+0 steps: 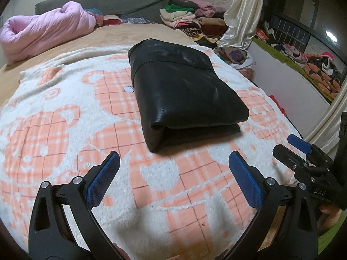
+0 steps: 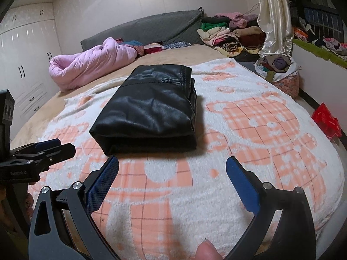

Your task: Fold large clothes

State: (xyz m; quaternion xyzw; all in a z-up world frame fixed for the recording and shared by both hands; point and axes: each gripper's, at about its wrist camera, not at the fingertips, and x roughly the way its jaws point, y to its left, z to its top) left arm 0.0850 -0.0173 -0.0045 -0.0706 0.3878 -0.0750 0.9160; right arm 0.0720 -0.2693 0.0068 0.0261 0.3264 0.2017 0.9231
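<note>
A black leather garment (image 1: 180, 93) lies folded into a thick rectangle on the white and orange bear-print blanket (image 1: 65, 130). In the right wrist view the same black leather garment (image 2: 149, 108) sits just ahead of me on the blanket (image 2: 271, 130). My left gripper (image 1: 173, 162) hovers open a short way in front of the fold's near edge, holding nothing. My right gripper (image 2: 172, 163) is also open and empty, just short of the bundle's near edge. Each gripper shows at the edge of the other's view: the right gripper (image 1: 303, 149), the left gripper (image 2: 54, 145).
A rolled pink quilt (image 1: 43, 32) lies at the back left by the grey headboard (image 1: 108, 0). Stacks of folded clothes (image 1: 190, 19) and a cream curtain (image 1: 245, 13) stand back right. A fabric basket of clothes (image 2: 279, 73) and a red object (image 2: 325, 119) sit beside the bed.
</note>
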